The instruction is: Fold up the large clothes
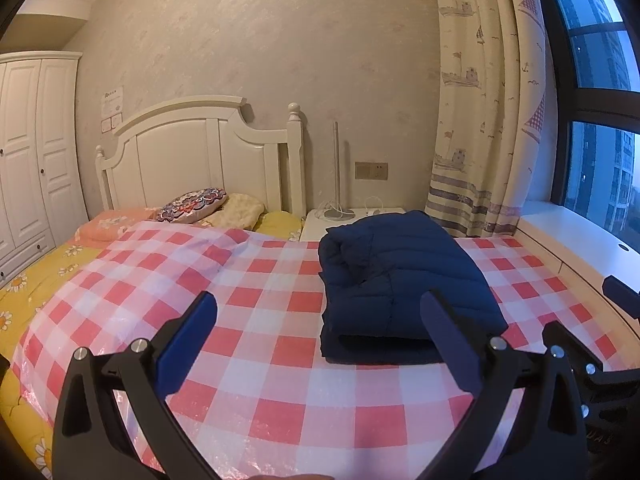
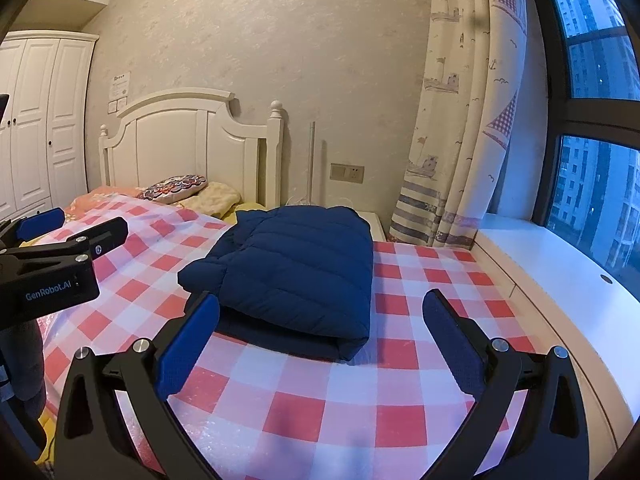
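A dark blue puffer jacket (image 1: pixel 400 280) lies folded into a thick rectangle on the red-and-white checked sheet (image 1: pixel 260 320) covering the bed. It also shows in the right wrist view (image 2: pixel 296 276). My left gripper (image 1: pixel 320 312) is open and empty, held above the sheet just short of the jacket's near left corner. My right gripper (image 2: pixel 320 312) is open and empty, in front of the jacket's near edge. The left gripper (image 2: pixel 60 256) appears at the left of the right wrist view. Part of the right gripper (image 1: pixel 620 292) shows at the right edge of the left wrist view.
A white headboard (image 1: pixel 200 152) and pillows (image 1: pixel 192 208) are at the far end of the bed. A white nightstand (image 1: pixel 352 220) stands beyond the jacket. A white window ledge (image 2: pixel 560 272) and a curtain (image 2: pixel 460 120) run along the right. A white wardrobe (image 1: pixel 28 152) stands at the left.
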Available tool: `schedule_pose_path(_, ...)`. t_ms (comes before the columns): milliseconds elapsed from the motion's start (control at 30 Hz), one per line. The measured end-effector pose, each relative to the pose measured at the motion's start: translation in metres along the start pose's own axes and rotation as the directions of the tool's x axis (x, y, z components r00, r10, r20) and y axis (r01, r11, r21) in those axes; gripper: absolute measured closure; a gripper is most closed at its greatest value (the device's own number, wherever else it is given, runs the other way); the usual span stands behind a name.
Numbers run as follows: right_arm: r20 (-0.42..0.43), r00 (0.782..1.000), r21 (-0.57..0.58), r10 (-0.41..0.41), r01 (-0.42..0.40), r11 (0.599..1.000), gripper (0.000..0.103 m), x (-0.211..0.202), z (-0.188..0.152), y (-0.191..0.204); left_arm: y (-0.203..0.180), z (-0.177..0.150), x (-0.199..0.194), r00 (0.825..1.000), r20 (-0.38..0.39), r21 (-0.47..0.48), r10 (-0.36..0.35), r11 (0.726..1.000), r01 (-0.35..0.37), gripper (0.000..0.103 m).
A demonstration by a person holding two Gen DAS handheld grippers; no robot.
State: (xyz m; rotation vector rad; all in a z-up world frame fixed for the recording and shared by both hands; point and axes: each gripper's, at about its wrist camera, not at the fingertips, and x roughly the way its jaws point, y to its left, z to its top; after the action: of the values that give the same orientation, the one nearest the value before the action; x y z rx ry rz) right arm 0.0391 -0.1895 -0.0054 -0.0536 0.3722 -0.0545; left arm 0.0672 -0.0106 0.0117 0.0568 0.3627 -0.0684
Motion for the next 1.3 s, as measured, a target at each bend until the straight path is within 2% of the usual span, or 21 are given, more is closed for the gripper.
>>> schedule_pose_path(1300, 0.023, 1.0, 0.031, -0.01, 0.009, 0.999, 0.005, -0.004, -0.0032, 0.0029, 0.0007, -0.0066, -0.0006, 1.0, -0.017, 0.015, -0.004, 1.0, 0.004, 0.002)
